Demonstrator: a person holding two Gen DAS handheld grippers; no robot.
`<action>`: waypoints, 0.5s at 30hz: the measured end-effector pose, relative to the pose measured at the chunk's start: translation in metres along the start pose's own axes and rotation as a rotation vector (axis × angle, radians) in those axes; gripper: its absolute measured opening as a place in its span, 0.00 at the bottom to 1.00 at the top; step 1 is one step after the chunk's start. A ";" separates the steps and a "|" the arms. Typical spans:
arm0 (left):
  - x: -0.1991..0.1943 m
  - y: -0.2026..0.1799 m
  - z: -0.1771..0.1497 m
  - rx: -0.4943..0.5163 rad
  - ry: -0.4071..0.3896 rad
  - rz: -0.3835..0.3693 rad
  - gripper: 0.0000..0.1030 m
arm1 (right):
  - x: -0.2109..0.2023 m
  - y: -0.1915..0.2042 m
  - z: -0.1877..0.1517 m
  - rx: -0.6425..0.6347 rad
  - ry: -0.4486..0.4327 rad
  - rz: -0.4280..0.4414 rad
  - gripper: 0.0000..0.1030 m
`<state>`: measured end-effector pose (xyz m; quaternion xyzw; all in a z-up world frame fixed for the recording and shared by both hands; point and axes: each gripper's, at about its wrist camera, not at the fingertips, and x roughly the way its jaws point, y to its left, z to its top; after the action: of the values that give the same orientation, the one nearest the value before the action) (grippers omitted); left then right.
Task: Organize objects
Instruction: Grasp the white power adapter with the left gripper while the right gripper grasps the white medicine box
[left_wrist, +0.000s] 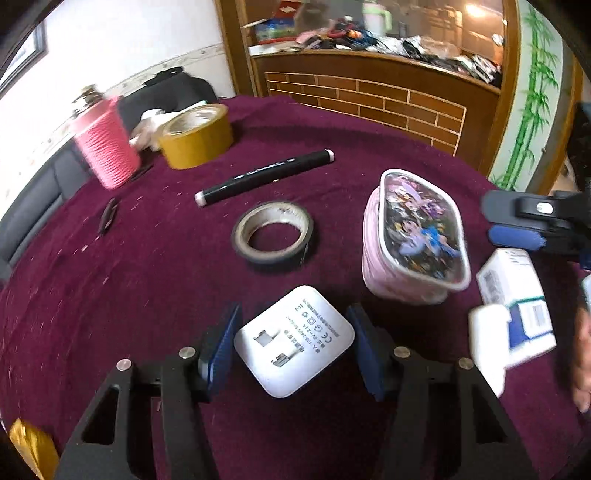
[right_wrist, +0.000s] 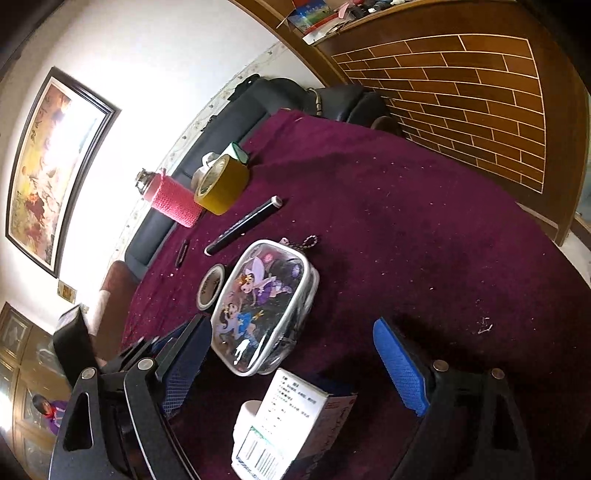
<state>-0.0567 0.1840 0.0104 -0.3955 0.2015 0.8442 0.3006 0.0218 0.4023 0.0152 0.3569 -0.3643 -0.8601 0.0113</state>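
Note:
A white charger (left_wrist: 295, 339) lies plug side up on the maroon tablecloth (left_wrist: 147, 295). My left gripper (left_wrist: 293, 343) is down around it, and both blue pads touch its sides. A pink cartoon pouch (left_wrist: 413, 232) (right_wrist: 262, 306) stands just beyond. My right gripper (right_wrist: 291, 365) (left_wrist: 498, 221) stands open. A white and blue medicine box (right_wrist: 280, 424) (left_wrist: 509, 314) lies between its fingers, untouched, and the pouch sits beside its left finger.
Further back lie a black tape roll (left_wrist: 273, 232), a black marker (left_wrist: 266, 177), a yellow tape roll (left_wrist: 195, 136), a pink-sleeved bottle (left_wrist: 103, 144) and a small black clip (left_wrist: 108, 216). A dark sofa (right_wrist: 207, 147) runs behind the table. A hand (left_wrist: 583, 350) shows at the right edge.

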 end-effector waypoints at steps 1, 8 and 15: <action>-0.012 0.002 -0.004 -0.023 -0.006 0.015 0.55 | 0.000 0.000 0.000 -0.004 -0.002 -0.005 0.90; -0.102 0.022 -0.047 -0.213 -0.084 0.030 0.55 | 0.003 0.003 -0.002 -0.034 -0.005 -0.026 0.90; -0.148 0.045 -0.110 -0.399 -0.083 0.053 0.55 | -0.008 0.009 -0.012 -0.047 0.007 -0.124 0.86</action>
<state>0.0478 0.0358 0.0652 -0.4065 0.0282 0.8906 0.2020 0.0330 0.3906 0.0208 0.3812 -0.3211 -0.8663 -0.0321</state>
